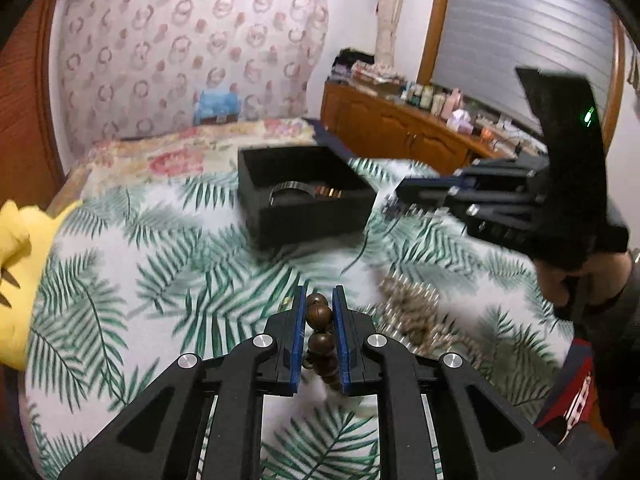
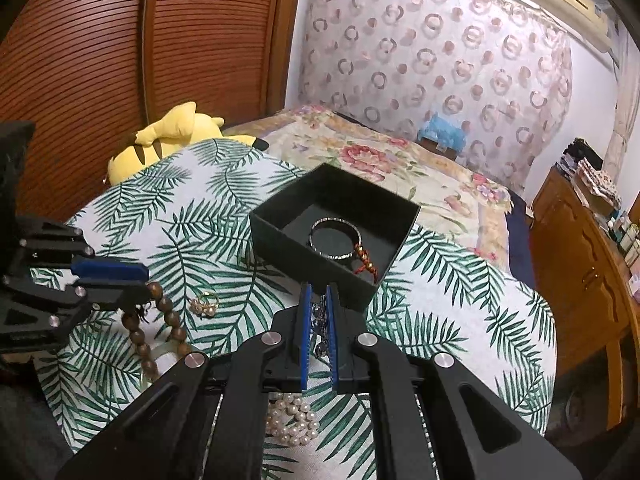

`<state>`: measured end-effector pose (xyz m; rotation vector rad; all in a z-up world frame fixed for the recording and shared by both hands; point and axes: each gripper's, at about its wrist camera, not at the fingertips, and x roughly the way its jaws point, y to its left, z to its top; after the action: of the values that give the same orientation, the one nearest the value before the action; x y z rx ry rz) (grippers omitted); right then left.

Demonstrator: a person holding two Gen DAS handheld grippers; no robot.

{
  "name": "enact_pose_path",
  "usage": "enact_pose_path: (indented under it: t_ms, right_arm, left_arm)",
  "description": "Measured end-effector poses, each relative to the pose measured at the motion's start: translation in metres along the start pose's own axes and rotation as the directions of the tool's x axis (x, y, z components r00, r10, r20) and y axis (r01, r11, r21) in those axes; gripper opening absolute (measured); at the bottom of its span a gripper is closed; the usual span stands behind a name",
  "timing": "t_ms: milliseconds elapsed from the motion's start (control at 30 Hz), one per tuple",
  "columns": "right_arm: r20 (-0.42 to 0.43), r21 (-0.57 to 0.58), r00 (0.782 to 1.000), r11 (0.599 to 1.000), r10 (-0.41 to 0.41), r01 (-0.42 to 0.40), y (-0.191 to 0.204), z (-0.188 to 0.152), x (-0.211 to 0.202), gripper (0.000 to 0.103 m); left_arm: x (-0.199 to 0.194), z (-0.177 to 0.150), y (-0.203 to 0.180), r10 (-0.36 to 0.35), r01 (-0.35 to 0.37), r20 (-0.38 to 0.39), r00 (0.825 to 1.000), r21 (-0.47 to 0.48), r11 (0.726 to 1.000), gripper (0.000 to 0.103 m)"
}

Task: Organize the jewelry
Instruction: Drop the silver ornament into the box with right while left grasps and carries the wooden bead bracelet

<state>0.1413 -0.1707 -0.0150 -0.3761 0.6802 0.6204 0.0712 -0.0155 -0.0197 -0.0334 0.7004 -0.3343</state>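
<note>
In the left wrist view my left gripper is shut on a string of brown wooden beads, lifted off the palm-leaf cloth. The right wrist view shows the same beads hanging from the left gripper. My right gripper is shut on a thin silvery chain; it also appears at the right as the right gripper. Ahead lies an open black box holding a silver bangle and a red-and-gold bracelet. The box shows in the left wrist view too.
A pearl strand lies under the right gripper, and a small gold piece lies near the beads. A yellow plush toy sits at the bed's left edge. A wooden dresser with bottles stands to the right.
</note>
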Motion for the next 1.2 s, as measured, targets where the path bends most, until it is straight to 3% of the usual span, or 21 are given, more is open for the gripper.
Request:
enact_pose_path:
  t_ms: [233, 467, 867, 1200]
  right_arm:
    - [0.027, 0.007, 1.0, 1.0, -0.01, 0.009, -0.009, 0.016, -0.009, 0.008]
    - [0.054, 0.02, 0.999, 1.0, 0.009, -0.01, -0.02, 0.037, -0.008, 0.008]
    - [0.066, 0.022, 0.997, 0.999, 0.026, -0.027, -0.033, 0.08, 0.02, 0.008]
    - [0.043, 0.139, 0.994, 0.985, 0.096, -0.102, -0.048, 0.098, 0.068, 0.008]
  left_arm:
    - [-0.024, 0.04, -0.01, 0.013, -0.017, 0.104, 0.995, 0.034, 0.999, 0.012]
    - [-0.031, 0.063, -0.004, 0.032, -0.038, 0.142, 0.989, 0.04, 0.998, 0.012]
    - [-0.019, 0.077, 0.018, 0.075, -0.077, 0.131, 0.989, 0.013, 0.997, 0.012]
    - [-0.015, 0.084, 0.028, 0.103, -0.104, 0.121, 0.987, 0.006, 0.995, 0.012]
